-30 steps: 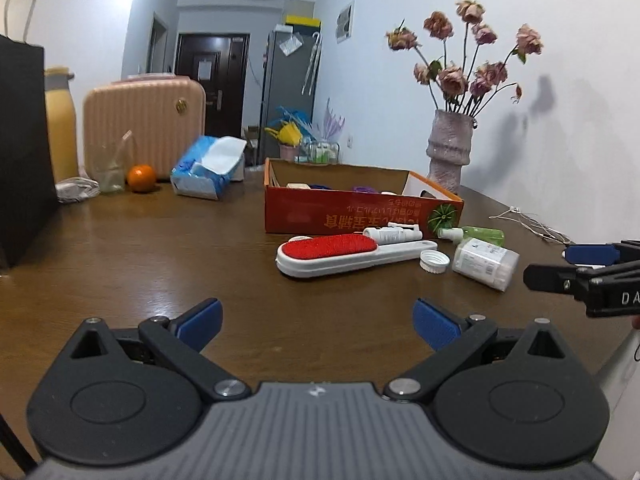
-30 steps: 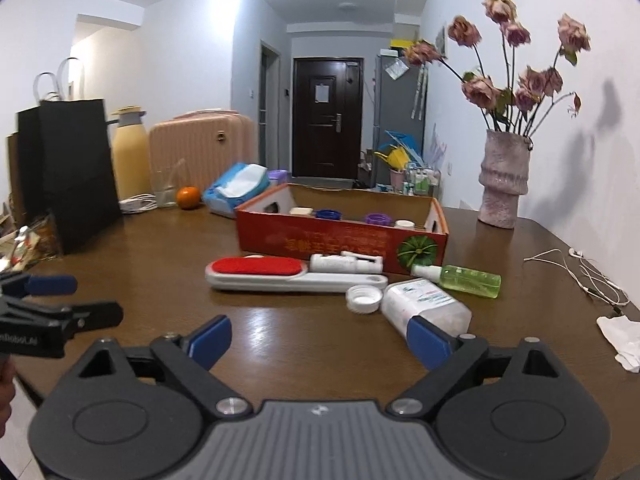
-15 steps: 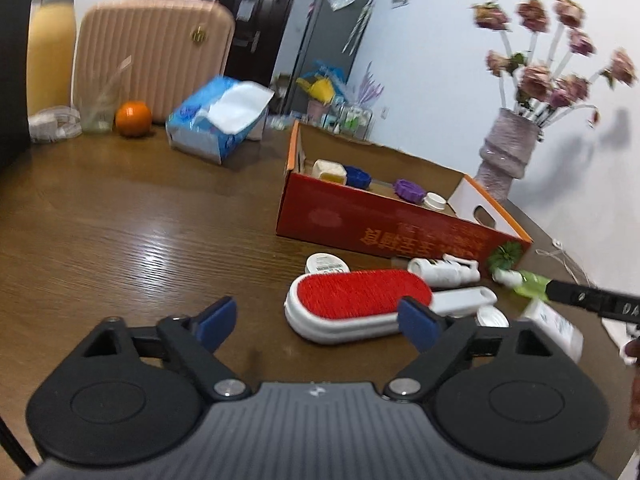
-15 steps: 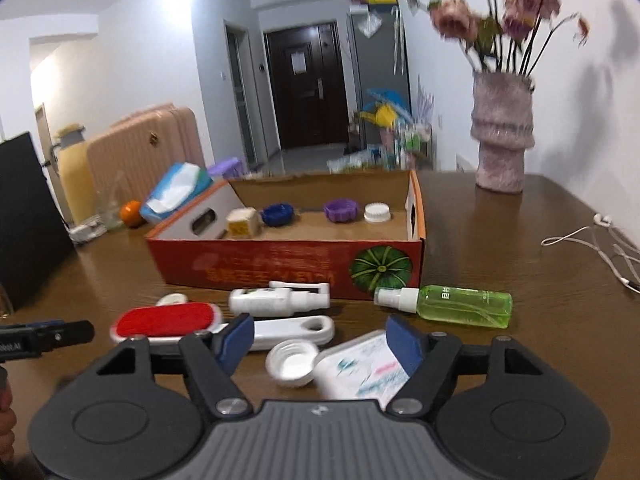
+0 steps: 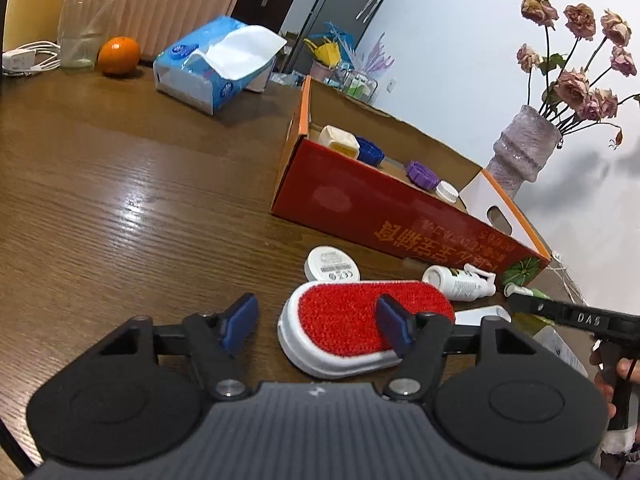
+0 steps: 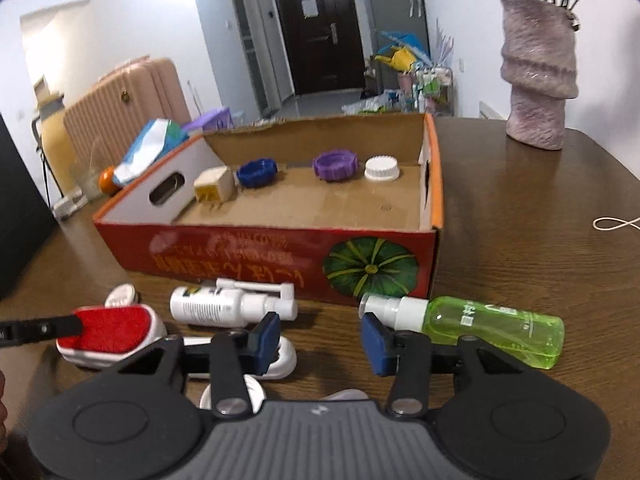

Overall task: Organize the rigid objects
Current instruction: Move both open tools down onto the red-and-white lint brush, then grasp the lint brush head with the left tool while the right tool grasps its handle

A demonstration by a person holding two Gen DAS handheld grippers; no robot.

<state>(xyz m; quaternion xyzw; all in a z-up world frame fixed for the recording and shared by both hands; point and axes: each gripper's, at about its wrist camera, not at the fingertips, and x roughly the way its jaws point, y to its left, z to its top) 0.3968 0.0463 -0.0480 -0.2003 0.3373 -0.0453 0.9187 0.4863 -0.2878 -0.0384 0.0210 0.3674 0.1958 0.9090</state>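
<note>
A red-faced lint brush [image 5: 352, 320] with a white body lies on the wooden table in front of a red cardboard box [image 5: 400, 220]. My left gripper [image 5: 318, 324] hovers over the brush's rounded end, its jaws closing; the right fingertip overlaps the red pad and no pad presses on it. My right gripper [image 6: 320, 340] is also closing, over bare table between a white spray bottle [image 6: 224, 306] and a green spray bottle [image 6: 492, 326], with nothing between its pads. The box [image 6: 280, 256] holds blue, purple and white caps and a small cream cube.
A round white disc [image 5: 332, 264] lies beside the brush, and a white cap [image 6: 240, 396] sits under the right gripper. A tissue pack [image 5: 216, 68], an orange [image 5: 119, 55] and a glass stand far left. A vase [image 6: 538, 80] stands right of the box.
Both grippers have come forward and down to the items in front of the box, and both pairs of jaws have narrowed. The left view has rolled, so the table now looks tilted.
</note>
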